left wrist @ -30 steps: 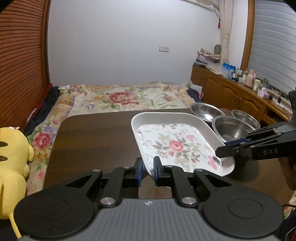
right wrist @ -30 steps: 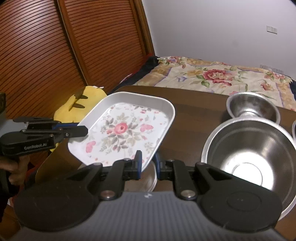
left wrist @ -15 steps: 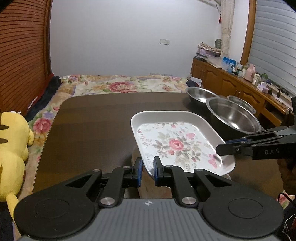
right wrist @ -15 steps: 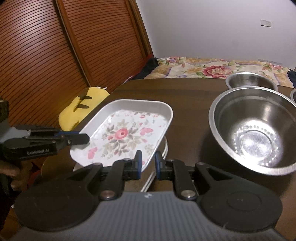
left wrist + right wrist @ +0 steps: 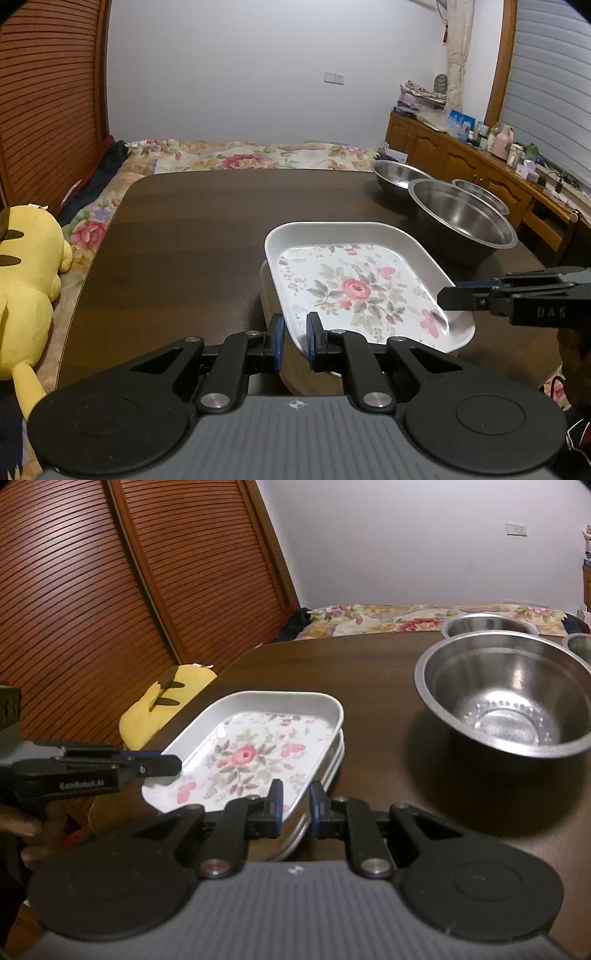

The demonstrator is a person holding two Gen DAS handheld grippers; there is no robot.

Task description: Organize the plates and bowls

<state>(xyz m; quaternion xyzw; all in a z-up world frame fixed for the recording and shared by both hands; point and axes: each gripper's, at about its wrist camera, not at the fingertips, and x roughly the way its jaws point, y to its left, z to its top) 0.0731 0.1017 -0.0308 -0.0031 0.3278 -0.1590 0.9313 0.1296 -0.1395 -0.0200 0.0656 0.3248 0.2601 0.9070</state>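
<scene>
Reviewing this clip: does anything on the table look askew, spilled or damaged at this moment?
Nothing spilled or damaged shows. The floral plate, pinched at opposite rims by the left gripper and right gripper, sits slightly skewed over the plates beneath, not yet flush. The steel bowls stand upright and separate, not nested.

The counter (image 5: 192,236) is clear across its left half up to the far edge, while three steel bowls (image 5: 461,218) block the far right corner.
</scene>
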